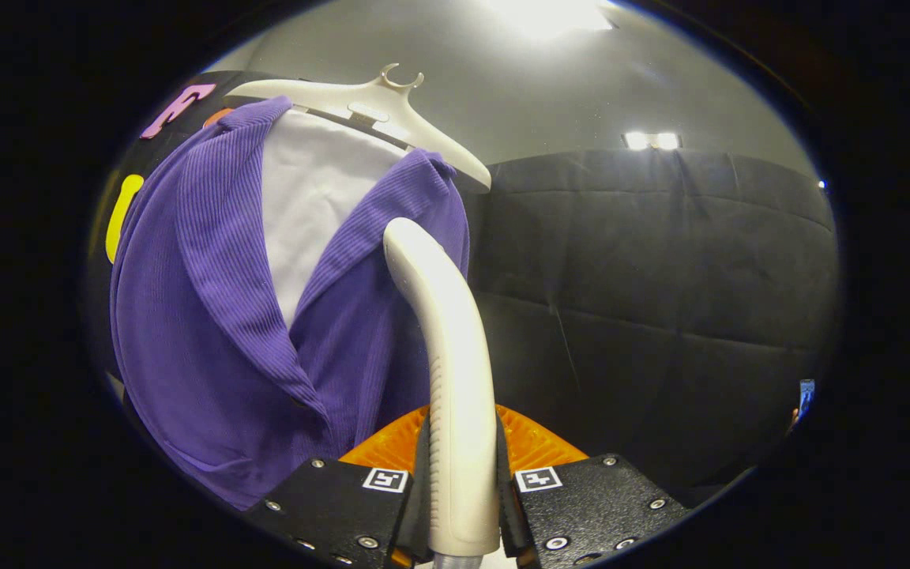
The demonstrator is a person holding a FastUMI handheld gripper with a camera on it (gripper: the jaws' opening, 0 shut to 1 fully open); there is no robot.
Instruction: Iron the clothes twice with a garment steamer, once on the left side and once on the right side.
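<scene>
Where the steamer handle (455, 395) rises between the two fingers, we see it clamped from both sides, so the gripper (463, 506) is closed on it. The handle is pale and smooth, upright, and it curves over at the top toward the garment; its head end lies against or just in front of the purple cloth, though we cannot tell whether it actually touches. The purple ribbed jacket (210, 332) hangs just ahead of the fingers and to their left, open at the front, with broad lapels folding down on both sides. Behind the opening we see a white panel (313, 197) filling the gap between the lapels. The jacket sits on a white hanger (376, 103), whose small hook stands up at the top and whose arm slopes down over the shoulder nearest the steamer. Beyond the fingers, on the other side from the garment, runs the black cloth wall (660, 276), creased and folded. Above it, the grey ceiling carries bright lights (651, 141).
</scene>
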